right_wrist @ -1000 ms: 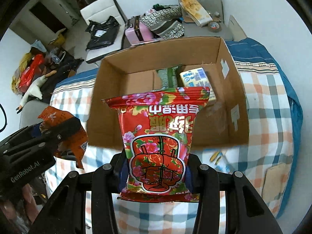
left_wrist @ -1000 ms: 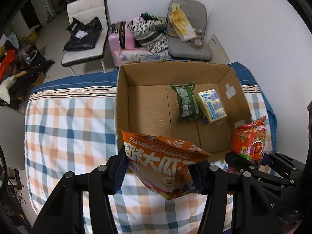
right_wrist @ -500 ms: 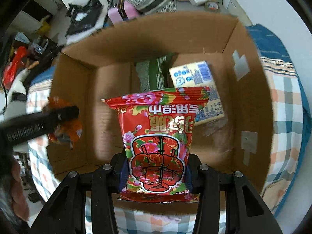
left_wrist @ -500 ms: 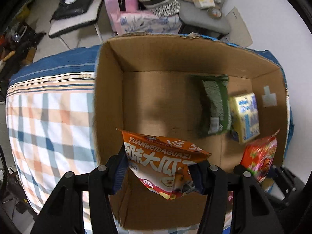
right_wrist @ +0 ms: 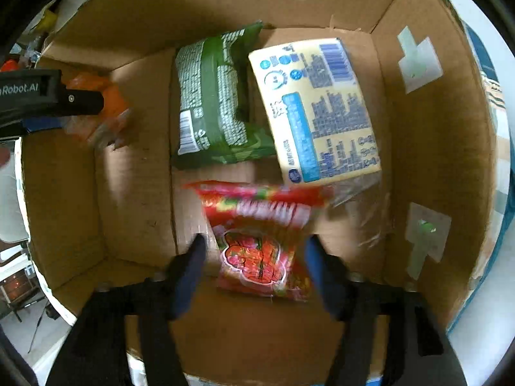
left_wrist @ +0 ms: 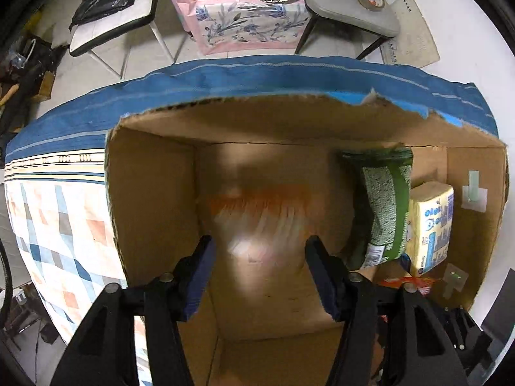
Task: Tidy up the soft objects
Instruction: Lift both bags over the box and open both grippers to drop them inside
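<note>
Both grippers are over the open cardboard box (left_wrist: 151, 193) (right_wrist: 418, 167). My left gripper (left_wrist: 259, 263) is open; the orange snack bag (left_wrist: 260, 215) is a motion-blurred shape falling free between and beyond its fingers. It also shows in the right wrist view (right_wrist: 103, 112) beside the left gripper (right_wrist: 48, 96). My right gripper (right_wrist: 254, 257) is open; the red flowered bag (right_wrist: 260, 234) is blurred, dropping between its fingers. A green bag (right_wrist: 215, 99) (left_wrist: 383, 206) and a yellow tissue pack (right_wrist: 318, 112) (left_wrist: 431, 225) lie in the box.
The box sits on a checked blue-edged cloth (left_wrist: 58, 225). Beyond the table are a pink bag (left_wrist: 244, 25), a grey chair (left_wrist: 347, 6) and a white chair with black bags (left_wrist: 116, 9).
Both grippers moved forward over the box and opened. The orange bag and the red bag left the jaws and are falling into the box.
</note>
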`<state>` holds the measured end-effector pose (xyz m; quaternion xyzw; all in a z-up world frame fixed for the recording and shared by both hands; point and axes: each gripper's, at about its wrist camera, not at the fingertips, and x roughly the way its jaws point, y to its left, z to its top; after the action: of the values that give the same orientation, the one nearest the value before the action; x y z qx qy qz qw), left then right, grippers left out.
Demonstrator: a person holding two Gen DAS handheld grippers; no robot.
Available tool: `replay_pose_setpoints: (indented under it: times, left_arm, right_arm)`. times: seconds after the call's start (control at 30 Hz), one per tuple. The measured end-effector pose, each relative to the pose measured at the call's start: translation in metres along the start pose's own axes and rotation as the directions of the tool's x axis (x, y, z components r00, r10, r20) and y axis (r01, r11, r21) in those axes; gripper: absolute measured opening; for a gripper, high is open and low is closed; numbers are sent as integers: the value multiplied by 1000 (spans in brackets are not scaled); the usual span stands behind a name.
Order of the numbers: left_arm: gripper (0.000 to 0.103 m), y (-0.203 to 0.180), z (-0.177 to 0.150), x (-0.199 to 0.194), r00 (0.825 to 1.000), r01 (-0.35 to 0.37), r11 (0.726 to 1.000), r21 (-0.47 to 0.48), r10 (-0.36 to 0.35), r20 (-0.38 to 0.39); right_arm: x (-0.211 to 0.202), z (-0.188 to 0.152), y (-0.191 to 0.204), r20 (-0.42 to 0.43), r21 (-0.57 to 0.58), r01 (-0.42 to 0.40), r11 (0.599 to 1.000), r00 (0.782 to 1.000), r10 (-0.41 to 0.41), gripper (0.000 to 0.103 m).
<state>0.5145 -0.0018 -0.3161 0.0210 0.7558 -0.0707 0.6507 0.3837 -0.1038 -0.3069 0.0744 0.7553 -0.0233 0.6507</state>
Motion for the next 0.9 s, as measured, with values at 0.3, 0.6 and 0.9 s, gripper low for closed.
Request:
replay_pose_setpoints:
  times: [0.3,0.6,0.9]
  left_arm:
    - [61,0,-19,-21,998,34,999,-9,-34,47]
    - [89,3,-69,-49,984,25,1000,4,-25,174]
    - [93,2,-133,-84,946,26,1000,-5,-23,322]
  right_arm:
    - [-17,-6,-3,54,13,-18,1000,998,18,84]
    - [-53,-27,-4,162,12,-15,1000,987,13,103]
    - [-88,-57,-5,280,11,30,999,960,-32,103]
